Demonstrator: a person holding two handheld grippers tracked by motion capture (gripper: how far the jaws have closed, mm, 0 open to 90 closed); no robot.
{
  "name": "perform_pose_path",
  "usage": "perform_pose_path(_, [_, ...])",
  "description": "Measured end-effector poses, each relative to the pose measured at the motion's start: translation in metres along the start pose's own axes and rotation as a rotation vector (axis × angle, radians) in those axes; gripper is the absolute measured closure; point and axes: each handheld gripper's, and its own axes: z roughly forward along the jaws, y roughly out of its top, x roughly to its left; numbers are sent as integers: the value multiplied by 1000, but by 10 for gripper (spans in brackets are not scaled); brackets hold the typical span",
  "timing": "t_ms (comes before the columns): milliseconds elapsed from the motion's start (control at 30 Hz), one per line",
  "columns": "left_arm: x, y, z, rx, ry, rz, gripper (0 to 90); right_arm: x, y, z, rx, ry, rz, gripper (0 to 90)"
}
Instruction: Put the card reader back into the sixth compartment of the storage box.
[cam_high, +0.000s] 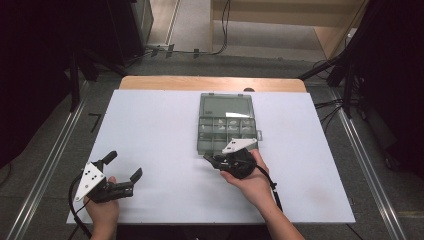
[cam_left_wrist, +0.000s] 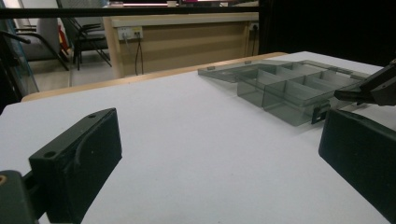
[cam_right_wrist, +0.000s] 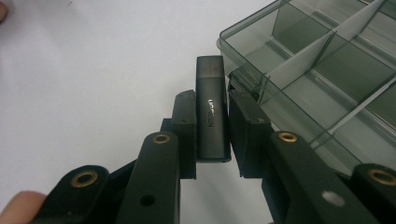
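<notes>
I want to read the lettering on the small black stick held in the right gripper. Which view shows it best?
The right gripper view: the black stick stands close up between the right gripper pads, pale lettering along its face, beside the organizer box. In the high view the hand and gripper cover it; the left gripper view doesn't let me make it out.

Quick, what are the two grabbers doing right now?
Left gripper: open, holding nothing.
Right gripper: closed on a small black stick, next to the clear box.
</notes>
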Motion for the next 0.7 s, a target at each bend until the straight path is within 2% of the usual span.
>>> perform_pose_path(700, [0,0,0,0,0,0,0,-6,7,-6,-9,-19,5,713])
